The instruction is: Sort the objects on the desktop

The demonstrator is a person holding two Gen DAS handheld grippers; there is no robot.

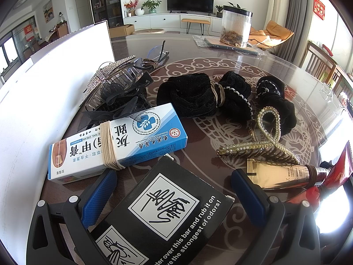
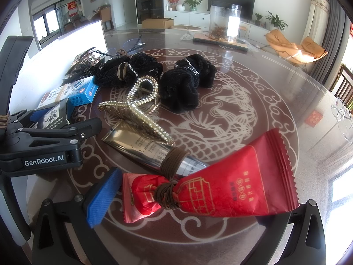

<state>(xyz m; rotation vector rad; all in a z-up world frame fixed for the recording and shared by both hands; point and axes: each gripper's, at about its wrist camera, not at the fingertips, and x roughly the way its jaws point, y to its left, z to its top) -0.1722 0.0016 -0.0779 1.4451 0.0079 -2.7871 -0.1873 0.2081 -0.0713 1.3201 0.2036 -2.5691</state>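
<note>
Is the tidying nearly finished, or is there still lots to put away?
Barely started, by the look of it. Nothing looks sorted yet. In hand: the left gripper has the black box between its open fingers, and the right gripper sits open around the red packet. Left on the table: the nail cream box, black scrunchies, the pearl hair claw and the gold tube.

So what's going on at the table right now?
A person works two tongs over a cluttered round table. The left tongs straddle a black box, pads apart from its sides. The right tongs sit open around a red packet tied with a brown band. Scrunchies, a gold hair claw and a blue cream box lie unsorted.
</note>
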